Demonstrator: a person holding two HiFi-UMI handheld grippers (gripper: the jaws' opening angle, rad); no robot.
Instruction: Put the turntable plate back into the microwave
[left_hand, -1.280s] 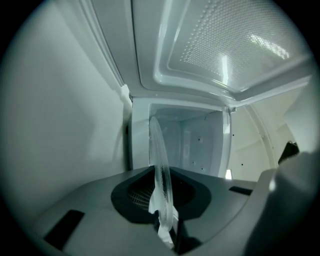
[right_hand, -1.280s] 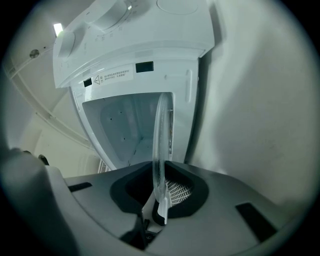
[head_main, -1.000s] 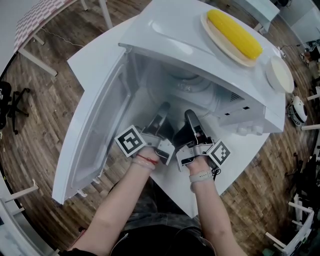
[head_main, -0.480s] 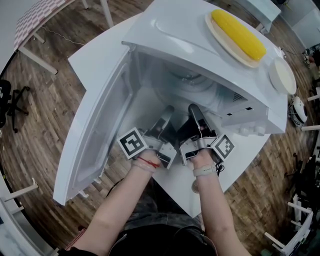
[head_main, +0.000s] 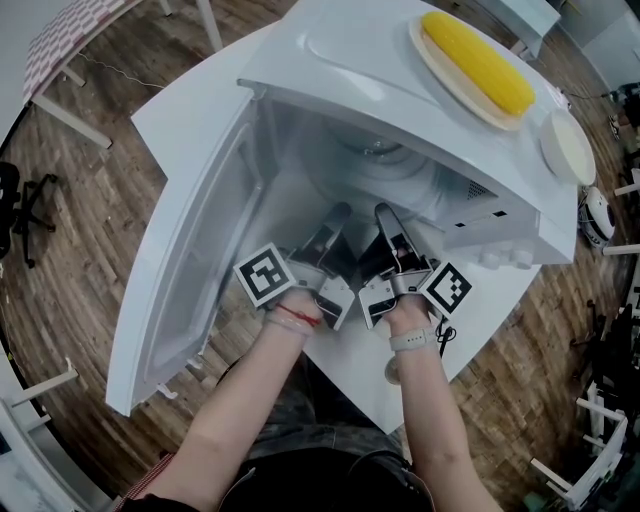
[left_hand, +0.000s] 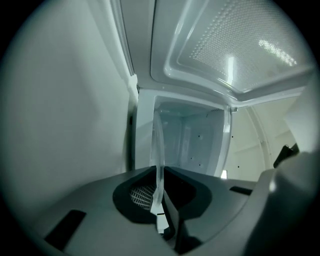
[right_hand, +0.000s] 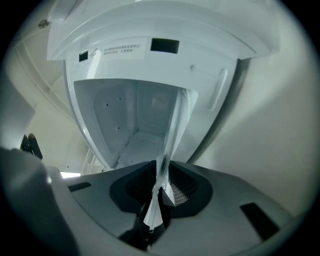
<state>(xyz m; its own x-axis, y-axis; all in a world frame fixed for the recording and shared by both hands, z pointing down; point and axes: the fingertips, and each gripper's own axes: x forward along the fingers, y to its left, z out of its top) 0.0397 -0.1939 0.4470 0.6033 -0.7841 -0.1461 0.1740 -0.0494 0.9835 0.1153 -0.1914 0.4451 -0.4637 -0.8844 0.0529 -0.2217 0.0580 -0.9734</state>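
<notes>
Left gripper (left_hand: 160, 175) and right gripper (right_hand: 162, 170) jaws both pinch the turntable plate (left_hand: 158, 142) rim, so bumping the microwave (head_main: 380, 70) opening might crack it.

A clear glass turntable plate (left_hand: 159, 150) gleams between the dark grey fingers (left_hand: 90, 205) of the left gripper (head_main: 336, 215) and the right gripper (head_main: 385, 214). Beyond the fingertips, a white microwave (head_main: 400, 70) carries yellow corn (head_main: 478, 62). Behind the fingers sit black-and-white patterned marker cubes (head_main: 264, 277), above a brown wood-grain floor (head_main: 90, 220).
</notes>
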